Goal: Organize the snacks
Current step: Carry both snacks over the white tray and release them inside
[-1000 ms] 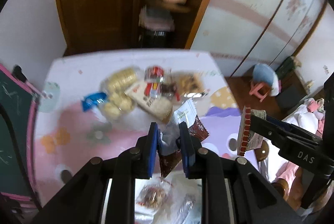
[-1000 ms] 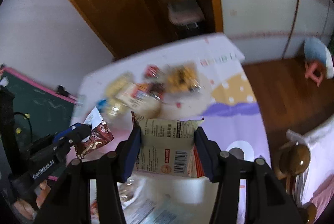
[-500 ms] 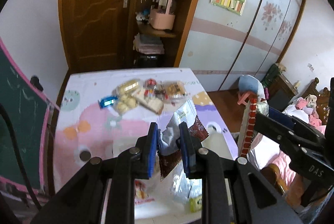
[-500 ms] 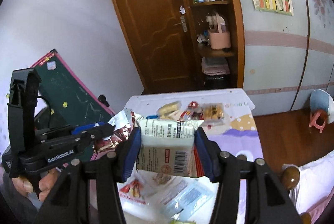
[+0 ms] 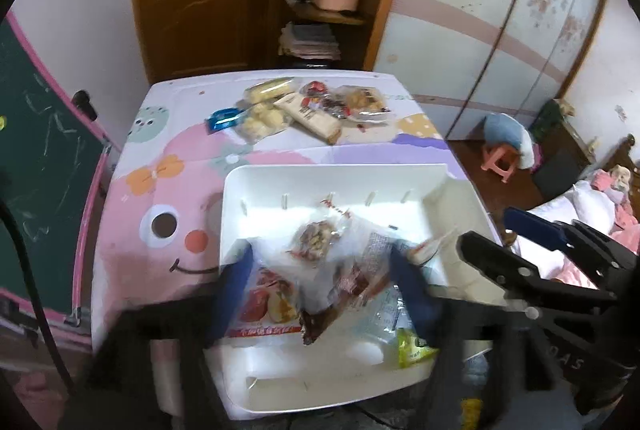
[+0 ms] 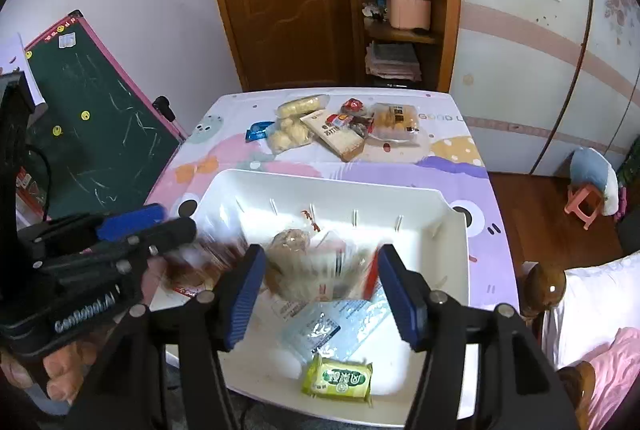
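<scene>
A white bin (image 5: 432, 189) (image 6: 452, 230) stands on the near part of the table and holds several snack packets. My left gripper (image 5: 324, 294) is open above the bin, and a dark red packet (image 5: 344, 286) is blurred between its spread fingers. My right gripper (image 6: 320, 294) is open too, and the white carton (image 6: 320, 274) with a red side is blurred in the gap, over the bin. A green packet (image 6: 340, 378) lies at the bin's near end. A pile of snacks (image 5: 312, 105) (image 6: 340, 125) lies at the table's far end.
The table has a pink and purple cartoon cloth (image 6: 452, 157). A green chalkboard (image 6: 92, 133) leans at the left. A wooden door and shelf stand behind the table. A bed (image 6: 592, 310) and a pink stool (image 6: 584, 205) are at the right.
Both grippers have opened and let go: the dark red packet and the white carton now drop blurred into the white bin, which has come into view below.
</scene>
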A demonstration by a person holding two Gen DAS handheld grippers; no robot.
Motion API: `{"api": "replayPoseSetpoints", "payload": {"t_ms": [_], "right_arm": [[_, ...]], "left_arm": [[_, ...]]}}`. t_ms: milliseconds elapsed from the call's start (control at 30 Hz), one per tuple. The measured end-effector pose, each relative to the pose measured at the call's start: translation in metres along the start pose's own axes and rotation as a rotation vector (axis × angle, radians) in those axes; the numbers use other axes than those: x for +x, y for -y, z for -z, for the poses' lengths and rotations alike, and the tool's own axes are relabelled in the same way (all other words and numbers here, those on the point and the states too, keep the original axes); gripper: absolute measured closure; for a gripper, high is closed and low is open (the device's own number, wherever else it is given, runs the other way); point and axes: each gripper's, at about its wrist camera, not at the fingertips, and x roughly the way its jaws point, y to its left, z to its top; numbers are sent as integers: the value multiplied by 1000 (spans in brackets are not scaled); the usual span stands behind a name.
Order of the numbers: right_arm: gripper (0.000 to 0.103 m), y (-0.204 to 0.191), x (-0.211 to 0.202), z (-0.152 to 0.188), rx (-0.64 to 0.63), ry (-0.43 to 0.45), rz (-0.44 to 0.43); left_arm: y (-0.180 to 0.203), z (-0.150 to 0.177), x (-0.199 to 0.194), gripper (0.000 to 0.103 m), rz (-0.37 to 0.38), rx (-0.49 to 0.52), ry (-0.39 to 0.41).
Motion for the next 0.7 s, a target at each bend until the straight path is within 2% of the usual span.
{"api": "replayPoseSetpoints", "payload": {"t_ms": [133, 267, 367, 500, 700], "right_arm": [[36, 6, 0, 1, 46, -9, -10], [36, 9, 6, 5, 72, -40, -16], [36, 12, 11, 8, 94, -71, -27], [36, 12, 10, 9, 100, -70, -26], [36, 12, 9, 9, 99, -65, -22]], "left_arm": [[-7, 2, -4, 20, 25, -33, 23], [-1, 2, -3, 20, 4, -13, 36], [2, 5, -3, 20, 22, 0, 47], [5, 4, -6, 20, 18, 11, 68], [10, 4, -15, 20, 20, 35, 144]]}}
